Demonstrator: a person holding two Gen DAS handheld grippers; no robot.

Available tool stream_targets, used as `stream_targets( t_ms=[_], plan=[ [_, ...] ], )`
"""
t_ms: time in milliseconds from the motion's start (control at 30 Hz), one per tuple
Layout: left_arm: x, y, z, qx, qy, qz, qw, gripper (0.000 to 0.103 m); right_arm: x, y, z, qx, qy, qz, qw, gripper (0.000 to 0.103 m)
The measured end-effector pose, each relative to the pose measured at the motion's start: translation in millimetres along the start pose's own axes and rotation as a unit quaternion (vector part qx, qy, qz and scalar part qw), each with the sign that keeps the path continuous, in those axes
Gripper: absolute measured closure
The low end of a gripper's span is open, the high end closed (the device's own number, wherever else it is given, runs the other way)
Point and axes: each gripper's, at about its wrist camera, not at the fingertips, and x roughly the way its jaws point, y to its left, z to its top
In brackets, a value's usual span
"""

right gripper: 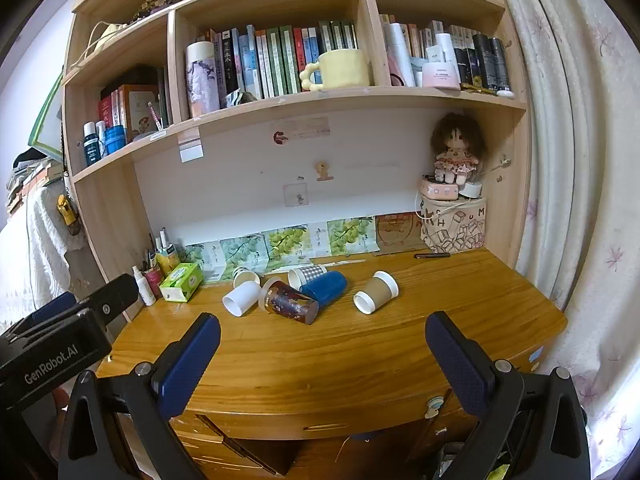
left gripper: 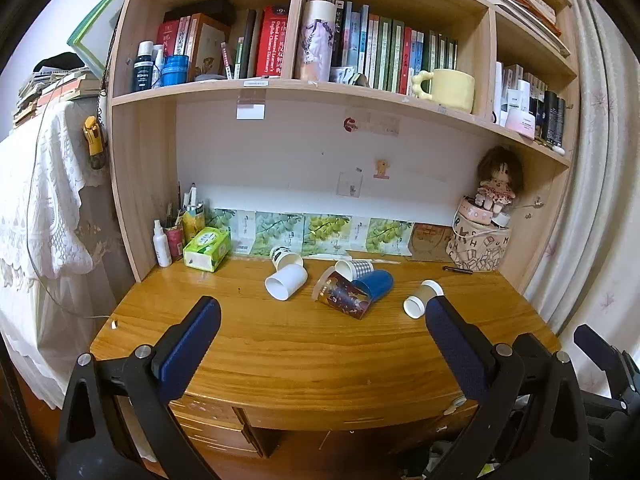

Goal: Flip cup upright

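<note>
Several cups lie on their sides on the wooden desk (left gripper: 300,344): a white cup (left gripper: 286,281), a patterned white cup (left gripper: 283,257) behind it, a dark printed cup (left gripper: 344,294), a blue cup (left gripper: 374,283), a checked cup (left gripper: 354,268) and a brown cup with white lid (left gripper: 424,298). The right wrist view shows the white cup (right gripper: 241,298), dark printed cup (right gripper: 290,302), blue cup (right gripper: 325,288) and brown cup (right gripper: 376,292). My left gripper (left gripper: 320,332) is open and empty, short of the cups. My right gripper (right gripper: 322,344) is open and empty, also short of them.
A green tissue box (left gripper: 208,249), a spray bottle (left gripper: 161,243) and a pen holder (left gripper: 176,236) stand at the back left. A patterned bag (left gripper: 478,246) with a doll (left gripper: 498,186) stands at the back right. A pen (left gripper: 458,269) lies near it. Bookshelves hang above.
</note>
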Motion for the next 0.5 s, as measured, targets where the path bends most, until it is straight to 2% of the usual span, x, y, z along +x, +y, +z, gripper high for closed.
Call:
stream_targets(
  t_ms=[367, 500],
  plan=[
    [-0.5, 18.6, 1.4, -0.011, 0.004, -0.002, 0.9999, 0.001, -11.7, 8.2, -7.9, 0.006, -0.008, -0.007, 1.000, 0.000],
    [0.2, 24.0, 1.0, -0.017, 0.011, 0.002, 0.9998, 0.001, -13.2, 6.3, -0.6, 0.011, -0.006, -0.007, 1.000, 0.000]
  ],
)
